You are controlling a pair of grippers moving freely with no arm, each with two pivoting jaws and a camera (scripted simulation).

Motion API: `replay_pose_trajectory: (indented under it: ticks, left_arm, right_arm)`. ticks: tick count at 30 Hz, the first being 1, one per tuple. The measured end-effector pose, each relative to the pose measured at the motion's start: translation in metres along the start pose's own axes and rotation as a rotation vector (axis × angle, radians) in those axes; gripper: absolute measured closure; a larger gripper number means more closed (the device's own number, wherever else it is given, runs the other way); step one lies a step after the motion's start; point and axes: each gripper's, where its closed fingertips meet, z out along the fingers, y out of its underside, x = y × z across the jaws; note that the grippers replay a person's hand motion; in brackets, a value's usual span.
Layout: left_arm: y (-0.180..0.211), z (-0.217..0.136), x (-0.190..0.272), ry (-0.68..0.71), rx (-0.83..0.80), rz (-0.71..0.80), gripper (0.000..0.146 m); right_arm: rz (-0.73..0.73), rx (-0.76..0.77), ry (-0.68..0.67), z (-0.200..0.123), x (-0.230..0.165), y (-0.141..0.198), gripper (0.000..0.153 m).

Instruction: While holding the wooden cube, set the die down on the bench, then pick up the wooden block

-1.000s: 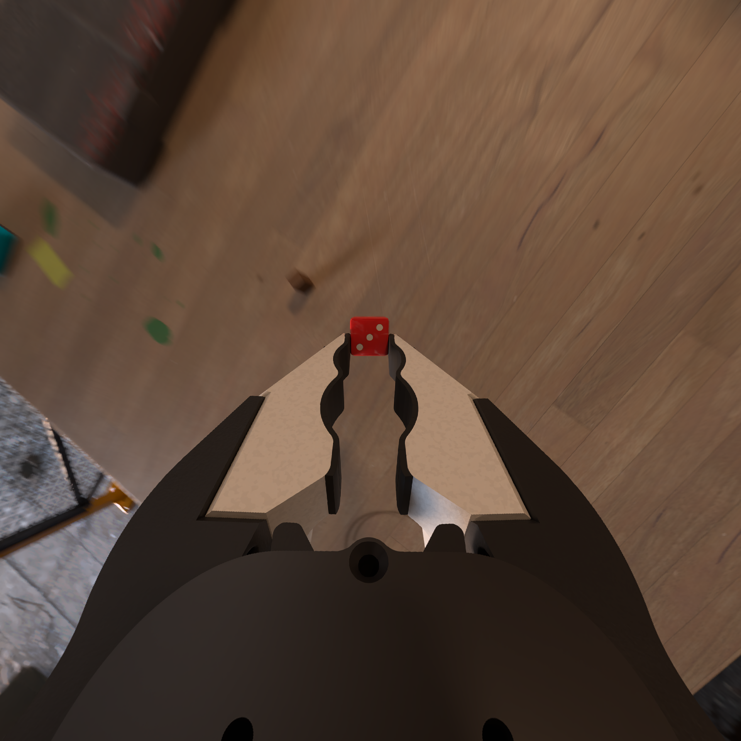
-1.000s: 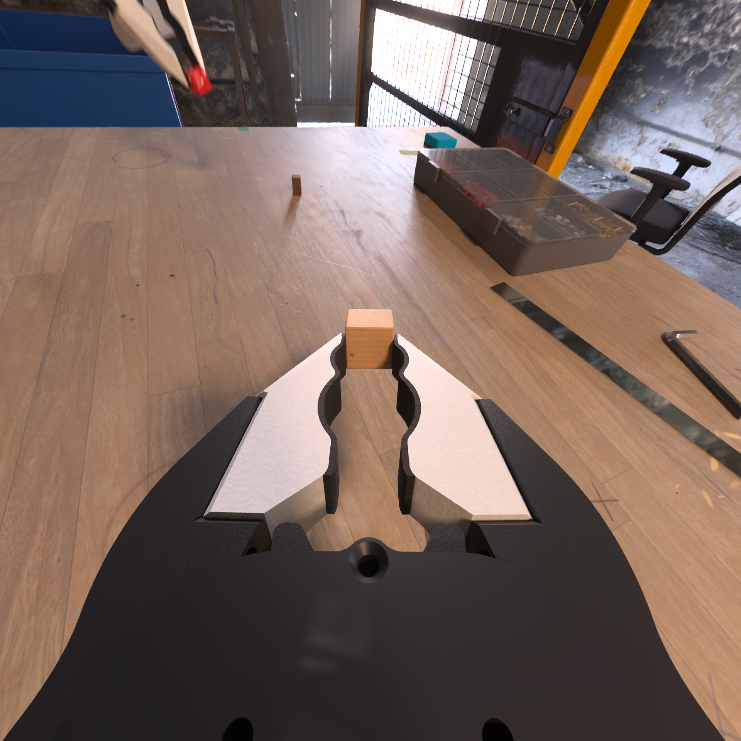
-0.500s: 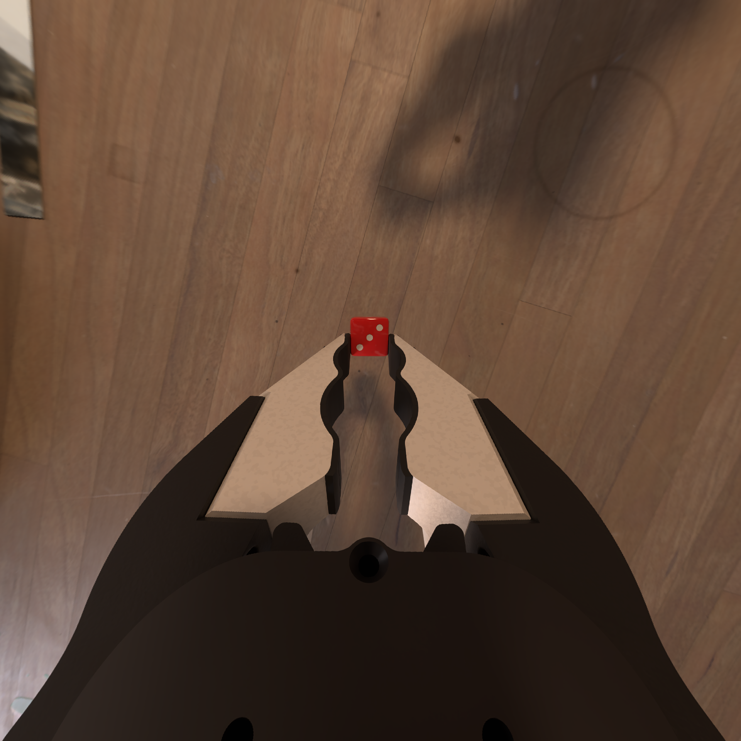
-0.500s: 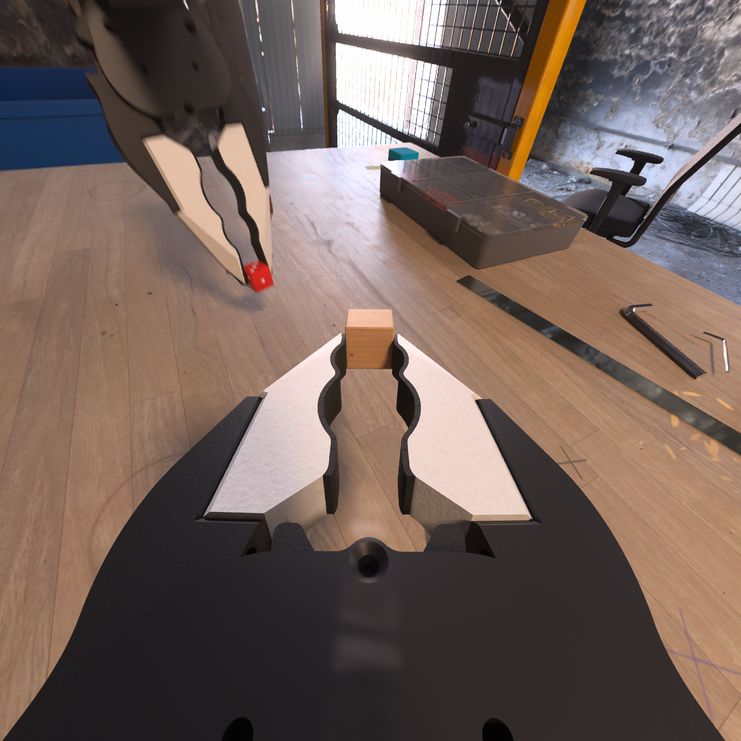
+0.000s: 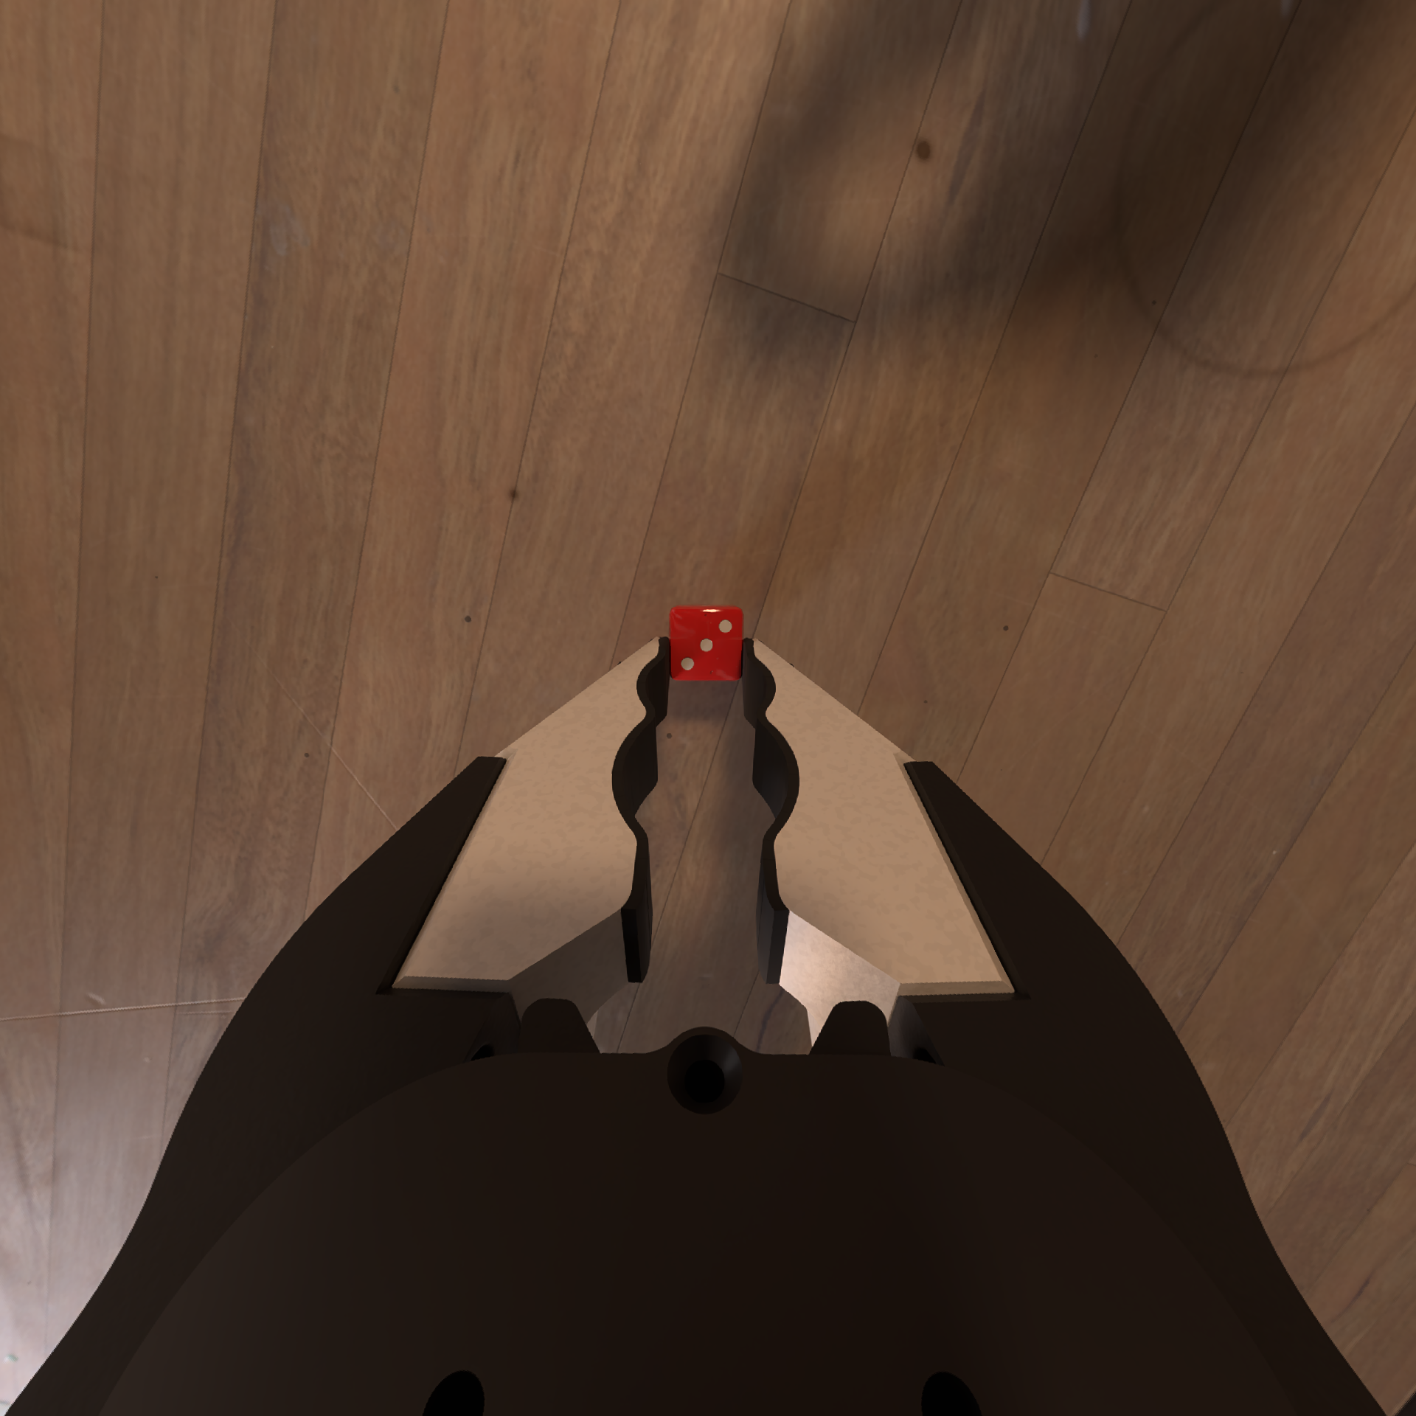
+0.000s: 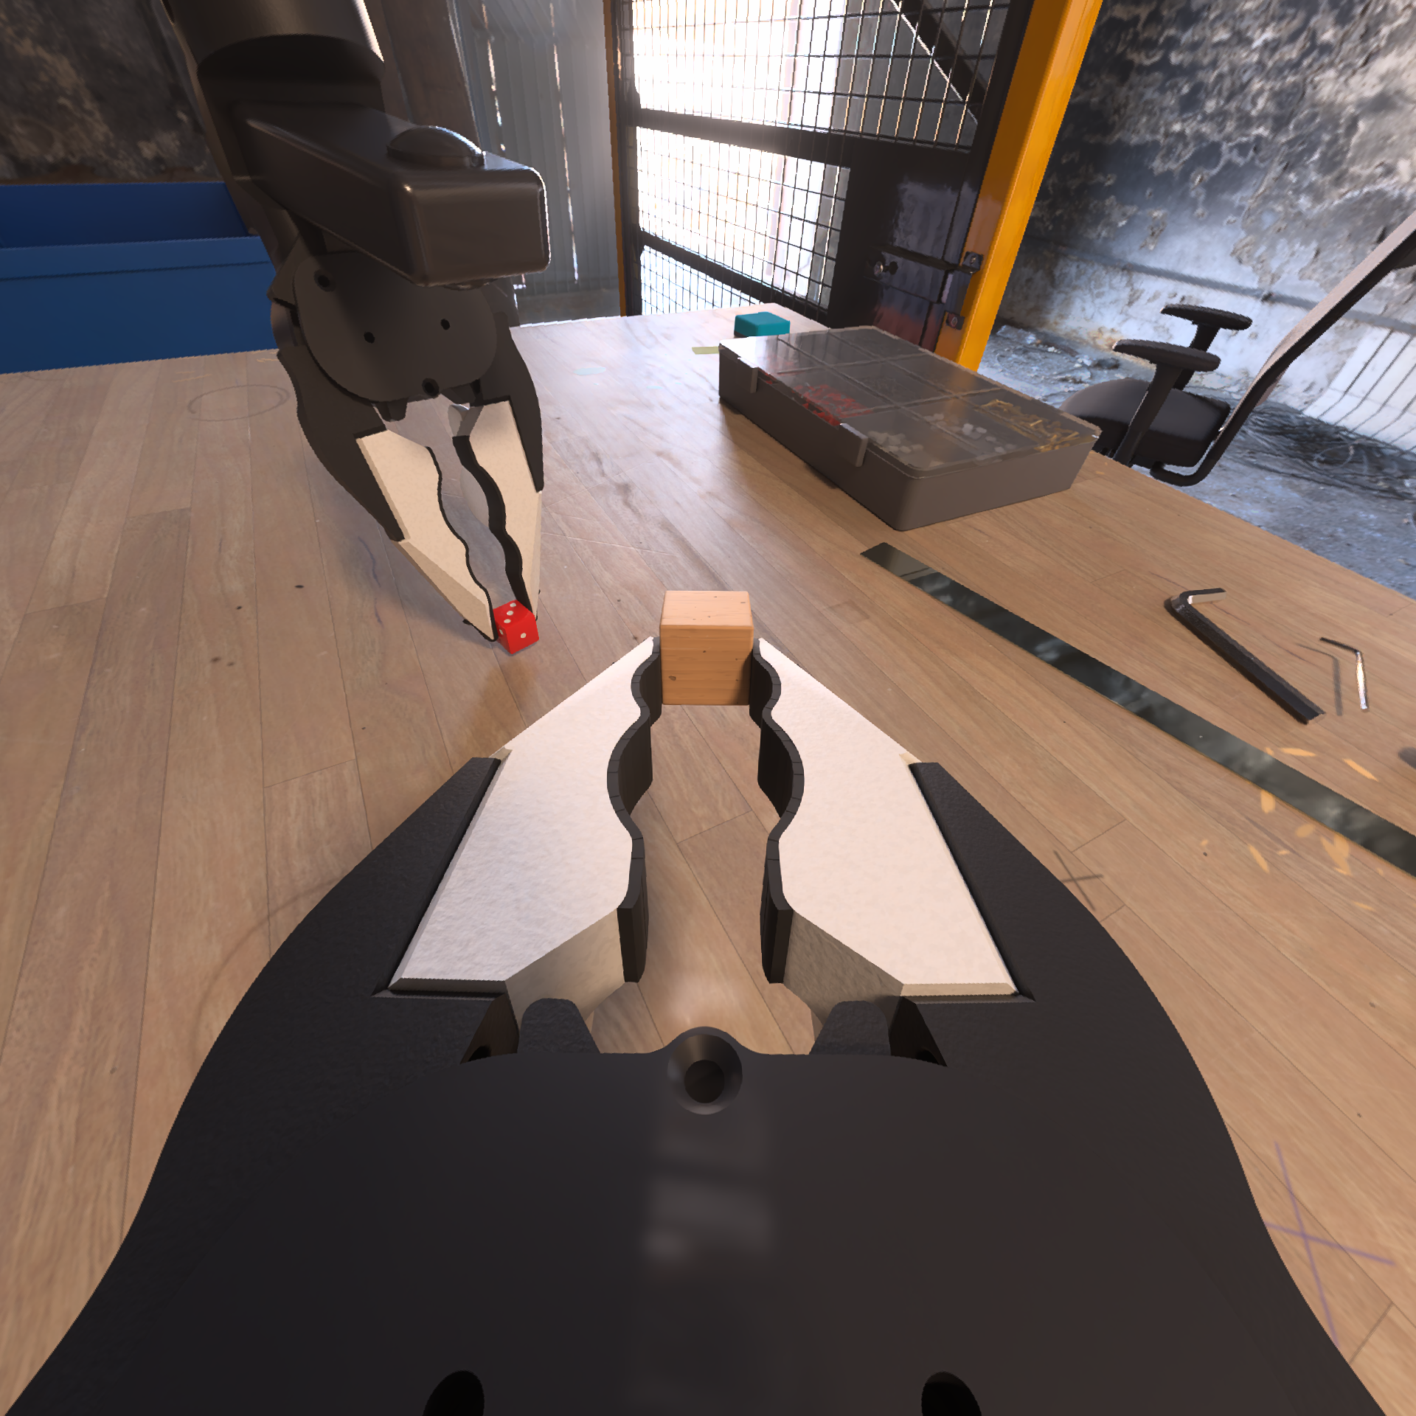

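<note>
My left gripper [image 5: 706, 647] points steeply down at the wooden bench [image 5: 383, 383] and is shut on a small red die [image 5: 706, 642] with white pips. In the right wrist view the same gripper [image 6: 512, 624] holds the die [image 6: 515, 627] at or just above the bench surface, left of my right gripper. My right gripper [image 6: 705, 651] is shut on a light wooden cube [image 6: 705, 647] held a little above the bench [image 6: 230, 689]. The small wooden block does not show in either view now.
A grey compartment case [image 6: 904, 417] with a clear lid lies at the back right, a teal block [image 6: 760, 323] behind it. A dark metal strip [image 6: 1149, 697] and hex keys [image 6: 1241, 659] lie at the right. A blue cabinet [image 6: 115, 268] stands beyond the far edge.
My left gripper has come down and nearer with the die, from high above the far bench to bench level beside my right gripper. The right gripper's view has turned slightly; it still holds the cube.
</note>
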Motion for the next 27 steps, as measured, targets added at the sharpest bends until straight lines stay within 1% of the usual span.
replay_pose_trajectory:
  ticks: [6, 7, 8, 9, 11, 12, 14, 15, 17, 19, 22, 24, 27]
  left_arm:
    - [-0.002, -0.001, 0.003, 0.024, 0.041, -0.022, 0.126]
    - [-0.002, -0.004, 0.002, 0.026, 0.05, -0.028, 0.109]
    - [-0.004, -0.01, 0.001, 0.021, 0.075, -0.03, 0.101]
    - [-0.006, -0.02, 0.0, 0.015, 0.112, -0.031, 0.1]
    - [-0.007, -0.055, -0.007, -0.022, 0.206, -0.007, 0.1]
    - [-0.003, -0.078, -0.015, -0.074, 0.239, 0.019, 0.102]
    - [0.015, -0.13, -0.036, -0.199, 0.252, 0.093, 0.102]
    - [0.029, -0.155, -0.049, -0.277, 0.229, 0.143, 0.1]
    - [0.067, -0.197, -0.078, -0.427, 0.109, 0.263, 0.098]
    - [0.107, -0.22, -0.103, -0.502, -0.023, 0.323, 0.1]
    - [0.154, -0.221, -0.133, -0.506, -0.172, 0.361, 0.103]
    - [0.175, -0.209, -0.147, -0.498, -0.245, 0.42, 0.104]
    - [0.192, -0.179, -0.153, -0.419, -0.272, 0.497, 0.104]
  right_arm:
    - [0.004, -0.003, -0.003, -0.001, 0.0, 0.0, 0.131]
    - [0.003, -0.003, -0.003, -0.002, 0.0, 0.0, 0.131]
    - [0.003, -0.002, -0.003, -0.003, 0.0, 0.0, 0.131]
    - [0.003, -0.001, -0.004, -0.003, 0.0, 0.0, 0.131]
    - [0.005, -0.002, -0.005, -0.005, 0.0, 0.001, 0.131]
    - [0.006, -0.003, -0.005, -0.006, 0.0, 0.002, 0.131]
    - [0.01, 0.001, -0.007, -0.007, 0.001, 0.002, 0.131]
    - [0.014, 0.007, -0.011, -0.007, 0.0, 0.0, 0.131]
    - [0.024, 0.017, -0.02, -0.008, -0.001, -0.002, 0.131]
    - [0.019, 0.014, -0.025, -0.008, -0.003, -0.003, 0.131]
    - [-0.007, 0.007, -0.023, -0.008, -0.007, -0.007, 0.131]
    - [-0.008, 0.003, -0.033, -0.007, -0.009, -0.007, 0.131]
    - [0.006, -0.009, -0.044, -0.004, -0.009, -0.004, 0.131]
